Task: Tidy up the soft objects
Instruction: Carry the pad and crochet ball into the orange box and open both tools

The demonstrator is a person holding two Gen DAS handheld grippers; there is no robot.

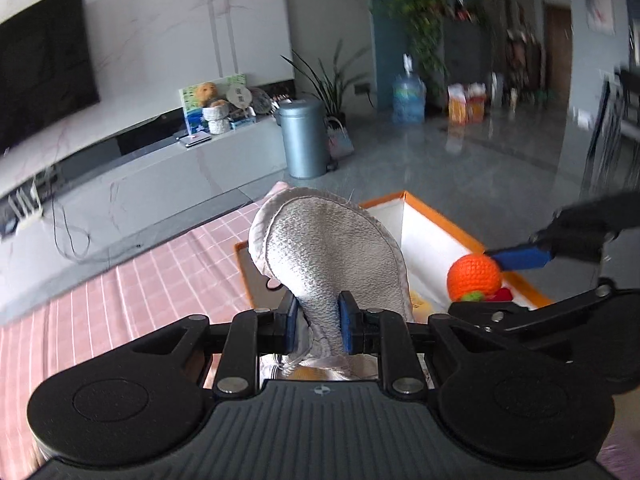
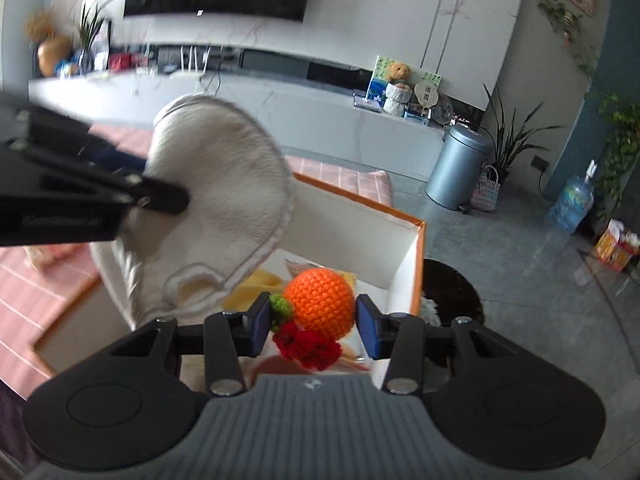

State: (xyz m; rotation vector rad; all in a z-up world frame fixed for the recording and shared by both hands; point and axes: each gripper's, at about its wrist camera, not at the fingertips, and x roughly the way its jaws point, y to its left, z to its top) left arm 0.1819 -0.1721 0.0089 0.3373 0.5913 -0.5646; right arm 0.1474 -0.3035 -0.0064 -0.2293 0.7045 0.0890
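My left gripper (image 1: 318, 322) is shut on a white fabric slipper (image 1: 332, 252) and holds it up above the orange-rimmed white box (image 1: 424, 236). The slipper also shows in the right wrist view (image 2: 224, 188), with the left gripper's finger against it. My right gripper (image 2: 314, 324) holds a crocheted orange ball (image 2: 322, 304) with a green tuft and a red crocheted piece (image 2: 308, 346), over the box (image 2: 408, 256). The ball touches the right pad; whether the left pad presses it is unclear. The ball and the right gripper's fingers (image 1: 524, 258) show in the left wrist view (image 1: 474, 278).
The box sits on a pink checked tablecloth (image 1: 132, 292). Yellow soft items (image 2: 260, 284) lie inside the box. Beyond are a grey bin (image 1: 304, 140), a low TV cabinet (image 1: 160, 168), potted plants and a water bottle (image 1: 408, 100) on the grey floor.
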